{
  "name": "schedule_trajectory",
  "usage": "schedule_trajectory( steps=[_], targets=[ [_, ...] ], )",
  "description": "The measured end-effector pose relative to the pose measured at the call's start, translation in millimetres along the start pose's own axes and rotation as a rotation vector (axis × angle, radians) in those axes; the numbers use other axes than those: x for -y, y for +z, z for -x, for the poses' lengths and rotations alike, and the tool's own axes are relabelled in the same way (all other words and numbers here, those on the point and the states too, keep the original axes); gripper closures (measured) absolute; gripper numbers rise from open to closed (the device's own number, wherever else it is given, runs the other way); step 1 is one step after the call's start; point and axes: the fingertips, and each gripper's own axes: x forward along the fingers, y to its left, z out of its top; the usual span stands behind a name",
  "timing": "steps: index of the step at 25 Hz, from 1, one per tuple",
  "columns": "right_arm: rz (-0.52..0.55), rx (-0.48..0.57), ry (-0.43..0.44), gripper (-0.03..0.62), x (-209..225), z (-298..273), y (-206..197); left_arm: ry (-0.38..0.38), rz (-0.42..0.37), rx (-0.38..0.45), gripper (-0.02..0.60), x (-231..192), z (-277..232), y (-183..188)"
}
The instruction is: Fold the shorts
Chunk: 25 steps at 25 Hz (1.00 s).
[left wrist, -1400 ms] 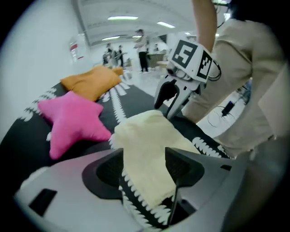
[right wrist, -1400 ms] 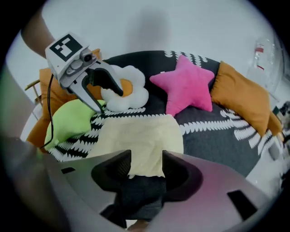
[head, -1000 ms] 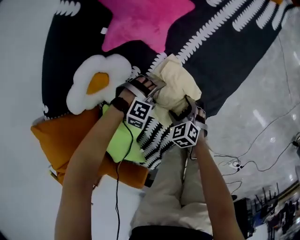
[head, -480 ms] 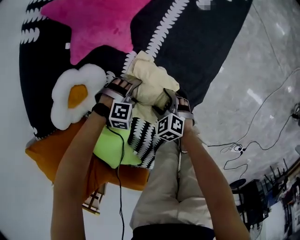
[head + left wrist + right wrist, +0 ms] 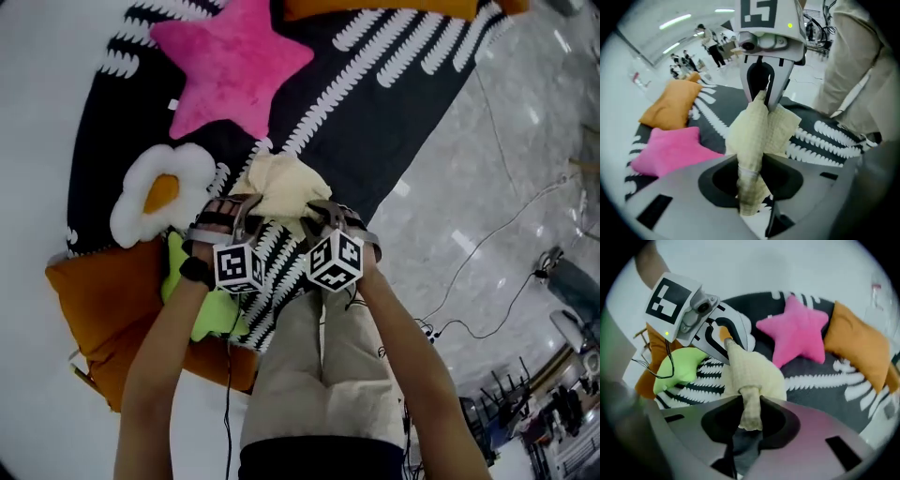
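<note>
At your far left a soft orange cushion (image 5: 98, 309) lies on the pale floor, and a lime-green cushion (image 5: 202, 305) rests against it. A white fried-egg plush cushion (image 5: 159, 197) sits just above them on the edge of the black rug with white fringe-like stripes (image 5: 403, 112). Farther up the rug lies a pink star-shaped plush cushion (image 5: 230, 61). Your left gripper (image 5: 750, 187) points steeply down, and its jaws have just been closing. They now pinch a narrow fold of the cream waffle-weave shorts (image 5: 281, 187), which passes straight between them. The shorts are bunched into 1 crumpled bundle stretched between your 2 grippers over the rug, just past your knees. You cannot tell from these views whether the lower folds touch the rug. Your right gripper (image 5: 747, 416) is close beside the left one. Its jaws have also just been closing and now clamp a rolled edge of the same shorts. Below the grippers your legs in beige trousers (image 5: 323, 356) fill the middle of the head view. To their right is glossy grey marble floor (image 5: 497, 187), crossed by thin dark cables (image 5: 487, 323).
</note>
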Motion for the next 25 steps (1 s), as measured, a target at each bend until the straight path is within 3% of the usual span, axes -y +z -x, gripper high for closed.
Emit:
schedule_trajectory(
  steps=[2, 4, 6, 7, 8, 10, 12, 13, 14, 16, 19, 20, 22, 23, 25],
  targets=[
    [0.215, 0.1, -0.16, 0.487, 38.7, 30.2, 39.0, 0.214, 0.093, 0.019, 0.44, -44.8, 24.5, 12.7],
    [0.464, 0.187, -0.364, 0.484, 57.1, 38.8, 78.8, 0.42, 0.191, -0.007, 0.437, -72.7, 39.4, 0.3],
    [0.684, 0.249, -0.521, 0.479, 56.8, 23.0, 105.3, 0.552, 0.292, -0.076, 0.426, -78.4, 37.7, -28.1],
    [0.759, 0.264, -0.534, 0.477, 52.9, 6.1, 108.9, 0.569, 0.349, -0.119, 0.422, -72.8, 28.8, -43.3],
    [0.803, 0.264, -0.487, 0.471, 47.2, -15.6, 104.9, 0.548, 0.411, -0.16, 0.419, -61.7, 15.2, -57.6],
    [0.794, 0.216, -0.247, 0.468, 30.5, -63.3, 78.4, 0.418, 0.519, -0.215, 0.407, -26.2, -17.8, -80.8],
    [0.747, 0.134, -0.012, 0.45, 11.2, -94.9, 45.2, 0.279, 0.525, -0.221, 0.373, 16.2, -41.6, -92.5],
    [0.751, 0.104, 0.056, 0.437, 1.0, -99.9, 32.1, 0.227, 0.499, -0.208, 0.366, 37.5, -45.2, -92.2],
    [0.776, 0.083, 0.103, 0.418, -9.9, -98.5, 21.7, 0.181, 0.473, -0.188, 0.335, 58.5, -43.5, -88.1],
    [0.84, 0.051, 0.182, 0.301, -32.5, -84.4, 5.9, 0.097, 0.441, -0.143, 0.232, 95.7, -28.7, -75.7],
    [0.853, 0.054, 0.251, 0.184, -49.0, -54.5, 3.9, 0.061, 0.427, -0.066, 0.216, 111.7, 7.0, -65.9],
    [0.798, 0.082, 0.252, 0.177, -45.8, -44.1, 12.2, 0.077, 0.45, -0.034, 0.216, 102.1, 18.0, -67.2],
    [0.588, 0.15, 0.229, 0.179, -27.1, -28.6, 35.1, 0.101, 0.528, 0.031, 0.216, 69.0, 29.9, -78.1],
    [0.452, 0.174, 0.211, 0.201, -12.7, -26.3, 45.6, 0.09, 0.566, 0.061, 0.216, 51.1, 27.7, -86.1],
    [0.212, 0.194, 0.185, 0.28, 16.9, -33.8, 62.9, -0.002, 0.635, 0.11, 0.218, 21.6, 6.8, -99.5]
  ],
)
